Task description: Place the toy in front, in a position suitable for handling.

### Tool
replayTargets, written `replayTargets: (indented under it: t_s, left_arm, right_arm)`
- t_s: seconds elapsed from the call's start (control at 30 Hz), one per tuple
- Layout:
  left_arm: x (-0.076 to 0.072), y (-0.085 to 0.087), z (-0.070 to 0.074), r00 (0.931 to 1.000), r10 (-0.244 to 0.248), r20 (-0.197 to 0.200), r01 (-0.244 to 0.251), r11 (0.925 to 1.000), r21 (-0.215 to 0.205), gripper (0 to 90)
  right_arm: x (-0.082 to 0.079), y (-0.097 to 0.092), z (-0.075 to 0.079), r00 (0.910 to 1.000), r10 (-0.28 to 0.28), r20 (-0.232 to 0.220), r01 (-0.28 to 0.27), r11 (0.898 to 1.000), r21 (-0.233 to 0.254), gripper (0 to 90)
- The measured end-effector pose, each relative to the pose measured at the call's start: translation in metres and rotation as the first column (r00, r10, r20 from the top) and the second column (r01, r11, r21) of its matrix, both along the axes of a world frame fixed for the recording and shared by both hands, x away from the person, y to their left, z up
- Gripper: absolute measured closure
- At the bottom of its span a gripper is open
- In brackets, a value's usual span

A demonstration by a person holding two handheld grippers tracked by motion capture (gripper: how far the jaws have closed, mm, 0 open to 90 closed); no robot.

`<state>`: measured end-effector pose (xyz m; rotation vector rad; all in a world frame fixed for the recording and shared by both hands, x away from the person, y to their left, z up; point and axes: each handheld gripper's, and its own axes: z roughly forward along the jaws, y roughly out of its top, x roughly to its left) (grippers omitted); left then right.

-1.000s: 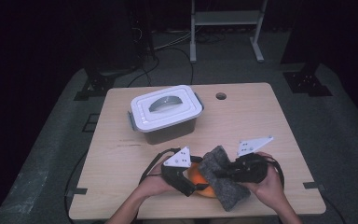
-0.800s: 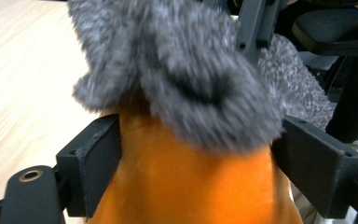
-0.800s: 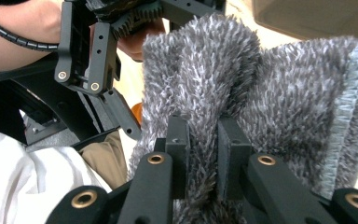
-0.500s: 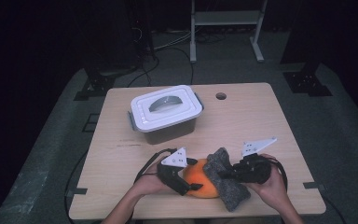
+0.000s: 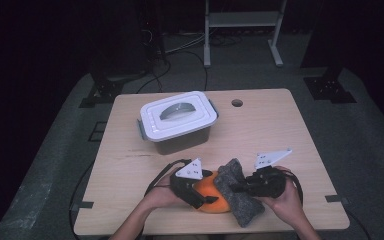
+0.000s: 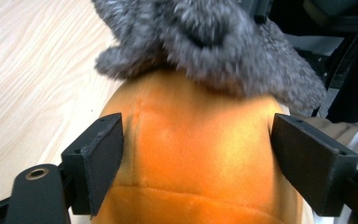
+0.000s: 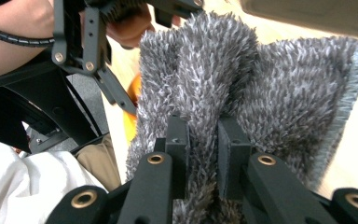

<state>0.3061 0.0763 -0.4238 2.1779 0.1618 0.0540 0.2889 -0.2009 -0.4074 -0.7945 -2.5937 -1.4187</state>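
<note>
Left claw is straddling the orange plush ball, one jaw on each side of it. Those jaws have just been closing in, with the ball between them; the left pad sits right against it, the right one looks a hair off, so I'd call it released for now. My right claw is clenched tight on a fold of the fuzzy grey cloth, which drapes over the far top of the ball. From the high view, ball and cloth sit together at the near edge of the wooden surface, between my two hands. Further back on the surface sits a grey bin with a white lid, well apart from everything.
</note>
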Motion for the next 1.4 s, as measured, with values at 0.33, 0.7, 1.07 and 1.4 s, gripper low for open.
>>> replayTargets:
  t_s: [0.33,0.7,1.07,1.4]
  left_arm:
    - [0.0,-0.01,0.005,0.9997,0.011,0.024,-0.01,0.9997,-0.022,9.5]
    - [0.006,0.006,-0.002,0.9999,0.005,-0.012,-0.005,0.9995,-0.032,21.9]
    - [0.009,0.014,-0.002,0.9993,0.001,-0.038,-0.003,0.9989,-0.046,19.7]
    - [0.006,-0.001,0.002,0.9989,0.04,0.022,-0.04,0.9988,-0.03,27.2]
  right_arm:
    - [-0.001,0.003,0.003,0.9997,-0.015,0.017,0.015,1.0,-0.009,76.4]
    - [0.01,-0.015,-0.015,0.9956,-0.047,-0.081,0.05,0.998,0.036,76.5]
    - [0.009,-0.017,-0.01,0.9954,-0.06,-0.075,0.065,0.995,0.071,76.4]
    - [0.013,-0.01,-0.012,0.9964,-0.06,-0.06,0.062,0.998,0.021,76.5]
